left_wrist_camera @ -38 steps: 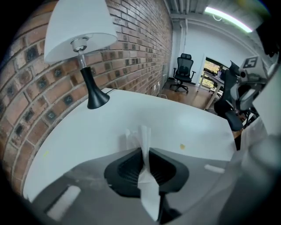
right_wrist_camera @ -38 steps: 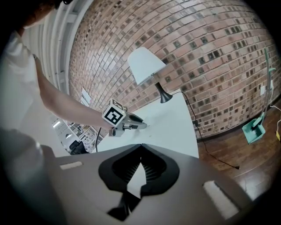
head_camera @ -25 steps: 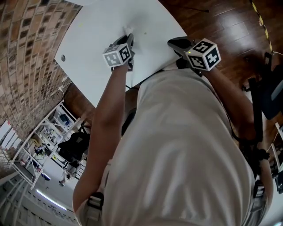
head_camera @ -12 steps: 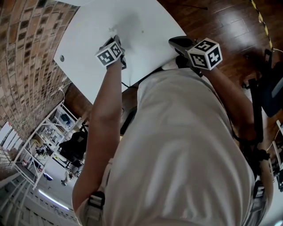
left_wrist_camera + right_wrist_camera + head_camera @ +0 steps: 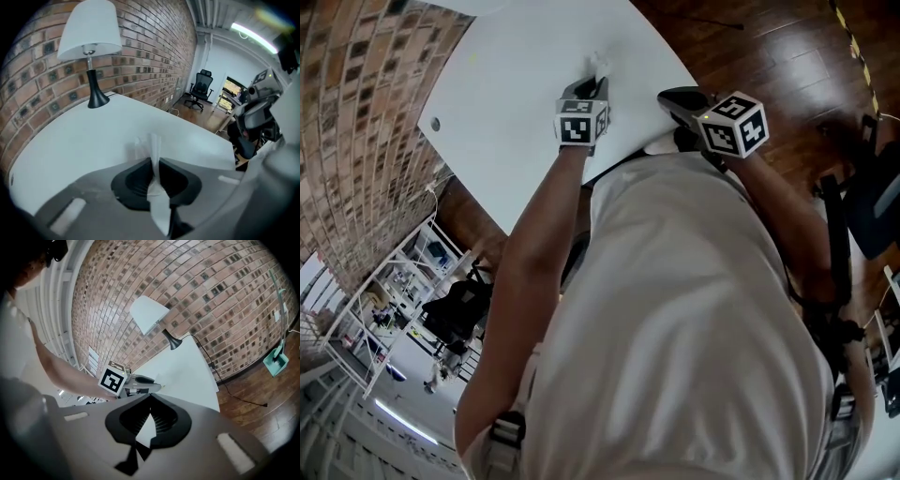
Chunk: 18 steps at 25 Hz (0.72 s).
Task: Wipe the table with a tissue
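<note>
The white table (image 5: 511, 89) lies below me. My left gripper (image 5: 596, 84) points down at its near right part and is shut on a white tissue (image 5: 601, 66), whose free end touches the tabletop. In the left gripper view the tissue (image 5: 154, 145) runs pinched between the black pads (image 5: 136, 180) of the left gripper (image 5: 154, 161) and sticks out onto the table (image 5: 84, 140). My right gripper (image 5: 673, 95) hovers at the table's right edge, shut with nothing in it. In the right gripper view the tips of the right gripper (image 5: 150, 398) meet, and the left gripper (image 5: 140, 379) shows beyond them.
A black lamp with a white shade (image 5: 90, 44) stands at the table's far end by the brick wall (image 5: 154, 51). Its cable (image 5: 243, 399) trails over the dark wood floor (image 5: 769, 47). An office chair (image 5: 202, 85) stands beyond the table. The person's torso (image 5: 694, 309) is against the near edge.
The left gripper swept left across the table with the tissue, then back right and a little farther out. The right gripper stayed where it was.
</note>
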Tool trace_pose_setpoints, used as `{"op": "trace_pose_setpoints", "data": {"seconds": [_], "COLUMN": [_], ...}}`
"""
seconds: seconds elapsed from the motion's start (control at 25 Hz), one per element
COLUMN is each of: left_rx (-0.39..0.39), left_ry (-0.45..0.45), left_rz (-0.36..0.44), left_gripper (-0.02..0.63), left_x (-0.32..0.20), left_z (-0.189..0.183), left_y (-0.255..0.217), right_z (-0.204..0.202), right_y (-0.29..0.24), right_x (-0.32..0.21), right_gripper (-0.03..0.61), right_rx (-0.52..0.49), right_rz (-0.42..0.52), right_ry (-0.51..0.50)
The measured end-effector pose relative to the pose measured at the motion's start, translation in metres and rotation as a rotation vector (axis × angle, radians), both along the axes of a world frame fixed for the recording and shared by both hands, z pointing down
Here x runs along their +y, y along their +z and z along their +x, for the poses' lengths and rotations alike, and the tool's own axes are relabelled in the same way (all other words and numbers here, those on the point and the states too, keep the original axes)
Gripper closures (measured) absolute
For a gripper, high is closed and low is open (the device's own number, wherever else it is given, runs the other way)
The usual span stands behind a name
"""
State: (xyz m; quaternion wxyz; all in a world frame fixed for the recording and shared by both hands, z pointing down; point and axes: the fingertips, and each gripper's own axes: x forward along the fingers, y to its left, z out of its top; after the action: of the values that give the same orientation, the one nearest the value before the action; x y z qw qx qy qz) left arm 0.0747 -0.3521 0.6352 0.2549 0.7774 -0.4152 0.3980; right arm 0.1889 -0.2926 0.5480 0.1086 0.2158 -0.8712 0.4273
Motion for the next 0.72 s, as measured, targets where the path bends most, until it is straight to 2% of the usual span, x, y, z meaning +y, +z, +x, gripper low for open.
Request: {"op": "trace_pose_setpoints", "data": {"seconds": [0.08,0.32,0.48,0.6,0.72], "left_rx": [-0.009,0.043,0.070,0.111,0.198], "left_ry": [0.043,0.143,0.240,0.345,0.470], "left_rz": [-0.005,-0.008,-0.017,-0.087,-0.223], "left_gripper": [0.574,0.574,0.574,0.574,0.574], "left_x": [0.006,0.046,0.070,0.083,0.108], "left_z": [0.011,0.041,0.072,0.101,0.124], "left_y": [0.001,0.001,0.001,0.005,0.004], "right_z": [-0.003,-0.009,0.019,0.047,0.054], "right_y": [0.000,0.000,0.015,0.021,0.016], "right_x": [-0.002,0.000,0.000,-0.005,-0.009], "right_gripper": [0.571,0.571,0.571,0.571,0.571], "right_rx": [-0.002,0.025,0.085,0.119,0.132], "right_rz": [0.003,0.017,0.019,0.027,0.049], "right_ry": [-0.007,-0.013,0.024,0.058,0.079]}}
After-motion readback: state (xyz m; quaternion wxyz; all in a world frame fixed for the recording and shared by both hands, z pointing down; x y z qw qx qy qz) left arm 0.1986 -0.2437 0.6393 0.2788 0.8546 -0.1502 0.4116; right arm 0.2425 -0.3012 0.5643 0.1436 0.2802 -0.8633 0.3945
